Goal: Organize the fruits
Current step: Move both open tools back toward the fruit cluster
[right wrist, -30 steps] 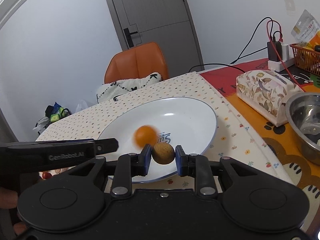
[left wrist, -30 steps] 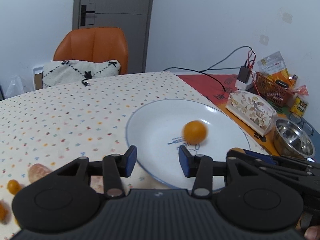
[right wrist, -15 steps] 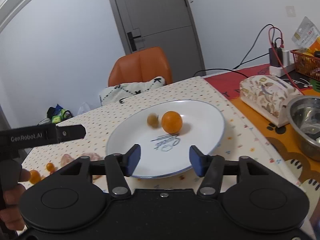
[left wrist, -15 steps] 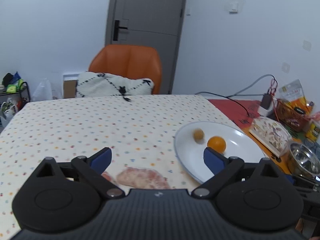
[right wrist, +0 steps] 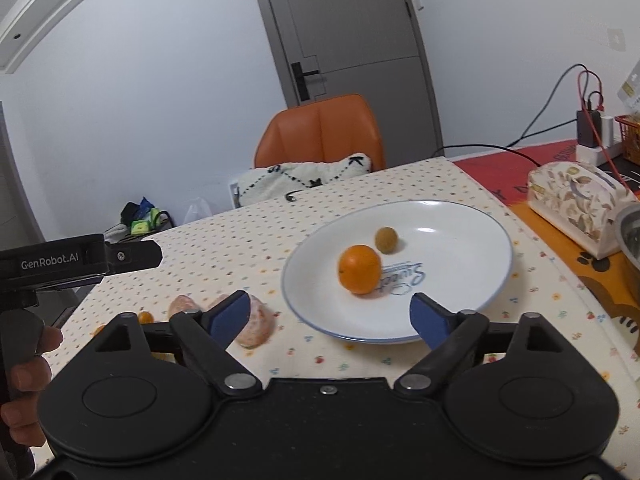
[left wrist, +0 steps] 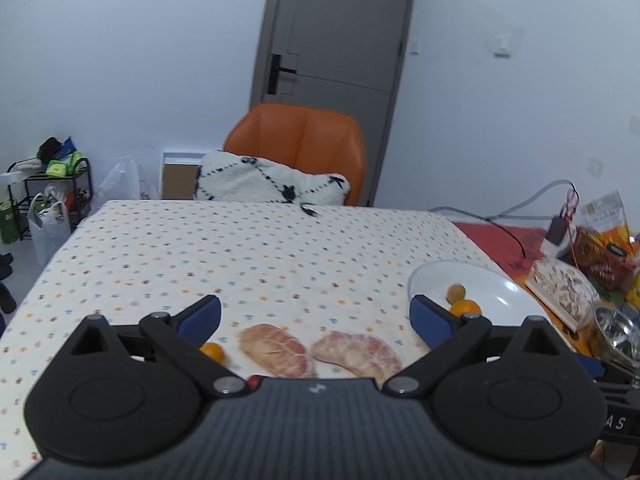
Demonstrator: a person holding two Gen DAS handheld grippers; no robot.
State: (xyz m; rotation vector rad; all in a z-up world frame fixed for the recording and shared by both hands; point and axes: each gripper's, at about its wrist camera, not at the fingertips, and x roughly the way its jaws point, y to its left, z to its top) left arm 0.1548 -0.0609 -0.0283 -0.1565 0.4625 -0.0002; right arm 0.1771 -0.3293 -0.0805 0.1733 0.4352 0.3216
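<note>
A white plate (right wrist: 460,312) holds an orange (right wrist: 359,269) and a small brown longan (right wrist: 386,240); the plate also shows in the left wrist view (left wrist: 500,292) at the right. Two peeled pomelo segments (left wrist: 274,350) (left wrist: 358,352) and a small kumquat (left wrist: 213,352) lie on the dotted tablecloth. My left gripper (left wrist: 316,320) is open and empty, just above the segments. My right gripper (right wrist: 330,320) is open and empty, near the plate's front rim. One segment (right wrist: 256,326) lies by its left finger.
An orange chair (left wrist: 298,140) with a white cushion stands behind the table. A floral tissue box (right wrist: 580,204), a steel bowl (left wrist: 616,336), cables and a snack basket (left wrist: 600,248) crowd the right side. The left gripper's body (right wrist: 80,260) reaches in at the left.
My right gripper opened and let the longan fall onto the plate beside the orange, then drew back. My left gripper swung left from the plate and now faces the pomelo segments, jaws wider.
</note>
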